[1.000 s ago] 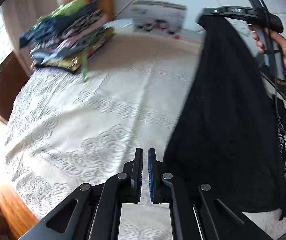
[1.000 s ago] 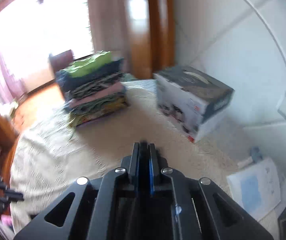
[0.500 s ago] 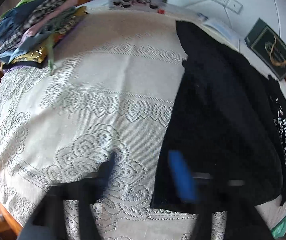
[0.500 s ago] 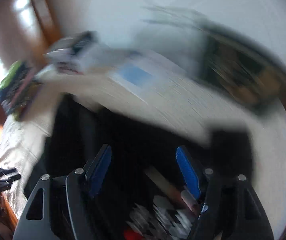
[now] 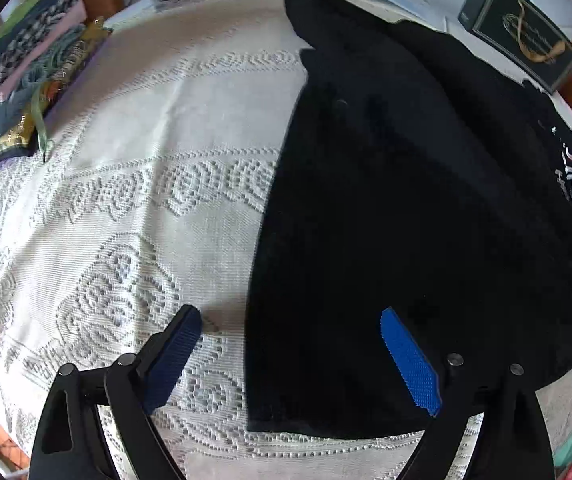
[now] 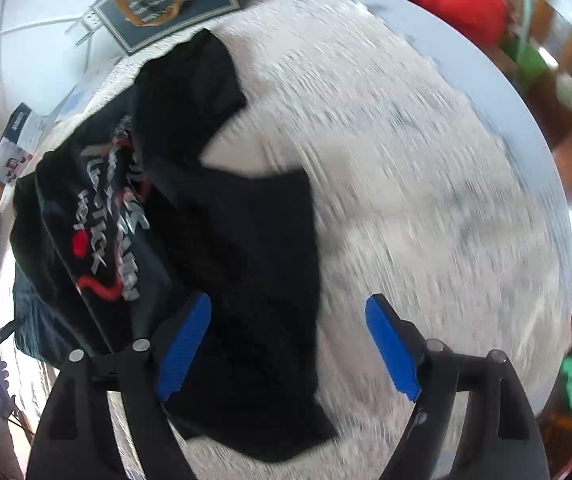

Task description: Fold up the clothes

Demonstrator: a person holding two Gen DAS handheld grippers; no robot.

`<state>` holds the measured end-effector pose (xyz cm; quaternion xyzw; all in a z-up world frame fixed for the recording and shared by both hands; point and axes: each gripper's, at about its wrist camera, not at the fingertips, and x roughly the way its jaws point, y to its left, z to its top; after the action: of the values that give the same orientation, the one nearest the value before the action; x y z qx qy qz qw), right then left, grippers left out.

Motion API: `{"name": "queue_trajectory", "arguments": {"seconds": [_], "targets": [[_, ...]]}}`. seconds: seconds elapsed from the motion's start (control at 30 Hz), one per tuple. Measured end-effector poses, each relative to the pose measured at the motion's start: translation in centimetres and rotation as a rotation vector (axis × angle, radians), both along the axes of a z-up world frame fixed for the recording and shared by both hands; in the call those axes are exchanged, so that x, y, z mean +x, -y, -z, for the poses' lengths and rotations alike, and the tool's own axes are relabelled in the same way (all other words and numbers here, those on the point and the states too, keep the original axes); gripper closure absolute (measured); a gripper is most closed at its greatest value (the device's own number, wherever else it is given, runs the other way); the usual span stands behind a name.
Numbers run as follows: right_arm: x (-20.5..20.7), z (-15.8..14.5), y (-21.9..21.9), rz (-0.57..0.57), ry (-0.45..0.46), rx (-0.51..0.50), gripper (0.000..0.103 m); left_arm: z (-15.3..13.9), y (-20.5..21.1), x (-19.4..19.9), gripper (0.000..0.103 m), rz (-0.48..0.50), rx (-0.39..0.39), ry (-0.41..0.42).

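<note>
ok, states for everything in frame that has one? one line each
left gripper: open, holding nothing, above the near left edge of the shirt
right gripper: open, holding nothing, over the shirt's right side
black T-shirt: lying on the tablecloth, partly folded over itself, printed text showing at one side
stack of clothes: folded, piled at the table's far left
dark box: closed, lying flat

Round table (image 5: pixel 126 208) under a white lace cloth (image 5: pixel 190 128). Black shirt (image 5: pixel 406 200) spread flat on the right half. Folded stack (image 5: pixel 26 80) at far left edge, dark box (image 5: pixel 522 32) far right.
</note>
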<state>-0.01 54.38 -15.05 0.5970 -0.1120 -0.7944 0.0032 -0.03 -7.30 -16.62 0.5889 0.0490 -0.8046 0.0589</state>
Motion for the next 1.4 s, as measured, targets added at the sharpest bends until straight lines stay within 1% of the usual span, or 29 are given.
{"name": "queue_trajectory", "arguments": {"seconds": [0.03, 0.13, 0.17, 0.2, 0.23, 0.27, 0.3, 0.33, 0.37, 0.43, 0.5, 0.53, 0.6, 0.63, 0.67, 0.73, 0.77, 0.8, 0.83, 0.87, 0.9, 0.93, 0.97, 1.03, 1.1, 1.2, 1.27, 1.37, 1.4], "targets": [[0.3, 0.4, -0.1, 0.017, 0.001, 0.005, 0.023, 0.2, -0.3, -0.1, 0.01, 0.01, -0.007, 0.002], [0.4, 1.4, 0.0, 0.046, -0.007, 0.037, 0.023, 0.2, -0.5, 0.0, 0.008, -0.022, -0.003, 0.004], [0.1, 1.9, 0.4, 0.055, -0.008, 0.058, 0.023, 0.2, -0.6, 0.0, 0.01, -0.034, -0.002, 0.005], [-0.3, 2.4, 0.8, 0.059, -0.003, 0.077, 0.023, 0.2, -0.6, 0.0, 0.015, -0.045, 0.0, 0.005], [-0.6, 2.9, 1.5, 0.048, 0.013, 0.099, 0.022, -0.1, -0.9, 0.0, 0.023, -0.044, 0.003, 0.015], [-0.8, 3.1, 2.3, 0.034, 0.016, 0.14, 0.034, -0.6, -1.3, 0.1, 0.056, -0.031, 0.011, 0.016], [-0.9, 2.8, 3.4, 0.001, 0.003, 0.18, 0.045, -1.1, -1.7, 0.3, 0.097, -0.017, 0.019, 0.014], [-1.0, 2.5, 4.3, -0.025, -0.005, 0.184, 0.089, -1.4, -1.8, 0.7, 0.097, -0.015, 0.029, 0.011], [-0.8, 1.9, 4.6, -0.024, -0.018, 0.187, 0.098, -1.6, -1.8, 1.1, 0.097, -0.013, 0.04, 0.007], [-0.2, 0.2, 5.0, -0.003, -0.049, 0.203, 0.098, -2.1, -1.7, 2.0, 0.097, -0.011, 0.062, -0.001], [1.0, -1.5, 4.0, 0.059, -0.088, 0.19, 0.098, -2.7, -0.4, 4.0, 0.097, -0.052, 0.096, -0.008], [1.9, -2.2, 3.0, 0.1, -0.099, 0.17, 0.098, -2.9, 0.3, 5.1, 0.097, -0.068, 0.1, -0.011], [3.2, -2.0, 1.7, 0.139, -0.062, 0.113, 0.098, -2.2, 1.4, 7.1, 0.097, -0.079, 0.119, 0.033], [3.5, -1.4, 1.6, 0.14, -0.028, 0.11, 0.097, -1.6, 1.5, 7.9, 0.097, -0.07, 0.121, 0.066], [3.8, -0.7, 1.6, 0.136, 0.012, 0.119, 0.095, -1.6, 1.6, 8.0, 0.097, -0.061, 0.125, 0.069], [4.3, 0.8, 1.6, 0.141, 0.086, 0.188, 0.088, -1.9, 1.9, 8.2, 0.096, -0.045, 0.135, 0.068], [4.4, 0.7, 1.3, 0.153, 0.082, 0.194, 0.083, -2.1, 2.1, 8.3, 0.094, -0.037, 0.14, 0.067], [4.5, 0.1, 1.0, 0.169, 0.061, 0.186, 0.081, -2.9, 2.1, 8.0, 0.089, -0.022, 0.135, 0.047], [4.5, -0.4, 0.6, 0.185, 0.04, 0.178, 0.074, -3.7, 2.0, 7.7, 0.085, -0.006, 0.129, 0.025], [4.6, -0.9, 0.2, 0.2, 0.019, 0.17, 0.063, -4.9, 1.8, 7.0, 0.071, 0.023, 0.103, -0.009], [4.3, -1.7, -0.1, 0.204, -0.007, 0.159, 0.056, -5.7, 1.7, 6.2, 0.042, 0.043, 0.079, -0.033], [3.6, -2.6, -0.3, 0.197, -0.035, 0.15, 0.043, -6.6, 1.7, 4.8, 0.023, 0.055, 0.055, -0.052], [2.4, -3.6, -0.4, 0.186, -0.062, 0.141, 0.04, -7.3, 2.1, 3.1, 0.002, 0.056, 0.045, -0.074], [0.0, -5.3, -0.7, 0.161, -0.116, 0.12, 0.039, -8.6, 2.7, -0.3, 0.002, 0.057, 0.028, -0.116], [-3.5, -6.7, -0.6, 0.131, -0.158, 0.09, 0.039, -9.6, 3.5, -4.6, 0.002, 0.048, 0.03, -0.135], [-9.6, -7.9, 0.6, 0.065, -0.175, 0.039, 0.039, -9.7, 3.4, -10.6, 0.002, 0.017, 0.062, -0.151], [-13.5, -7.5, 1.6, 0.026, -0.16, 0.017, 0.039, -9.3, 3.2, -14.8, 0.002, -0.012, 0.047, -0.141], [-19.4, -6.6, 3.0, -0.03, -0.132, -0.014, 0.039, -7.9, 3.3, -19.2, 0.002, -0.039, 0.04, -0.11], [-21.4, -6.2, 3.4, -0.049, -0.123, -0.024, 0.039, -7.4, 3.1, -20.5, 0.002, -0.043, 0.05, -0.099]]}}
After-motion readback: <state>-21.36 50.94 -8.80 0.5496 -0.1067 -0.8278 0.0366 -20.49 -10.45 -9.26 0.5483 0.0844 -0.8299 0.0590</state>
